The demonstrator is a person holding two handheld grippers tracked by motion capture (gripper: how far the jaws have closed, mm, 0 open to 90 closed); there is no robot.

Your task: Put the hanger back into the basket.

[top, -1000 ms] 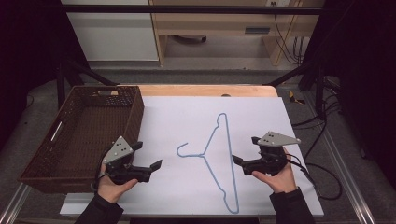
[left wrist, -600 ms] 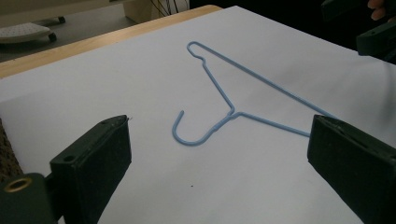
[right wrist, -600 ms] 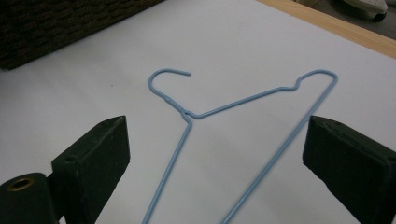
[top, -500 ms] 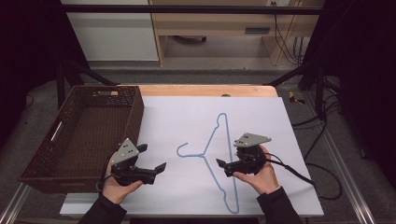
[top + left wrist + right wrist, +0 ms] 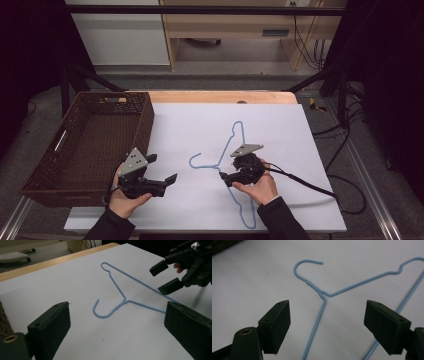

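A blue wire hanger (image 5: 226,147) lies flat on a white sheet (image 5: 280,135), its hook pointing left. My right gripper (image 5: 223,177) hovers low just right of the hanger's neck (image 5: 322,293). Its jaws straddle the lower wire below the neck without touching it. They have just been closing and still stand apart (image 5: 327,312). My left gripper (image 5: 162,169) is held near the sheet's front left, open and empty (image 5: 117,315), aimed at the hook (image 5: 100,312). In the left gripper view the right gripper (image 5: 163,277) is at the upper right.
A brown wicker basket (image 5: 145,125) stands along the sheet's left edge, close behind my left hand. The wooden table edge (image 5: 215,96) runs along the back. The right gripper's cable (image 5: 310,185) trails off to the right over the sheet.
My right gripper has moved left and down to the hanger's neck, and its jaws have narrowed. The left gripper has stayed where it was.
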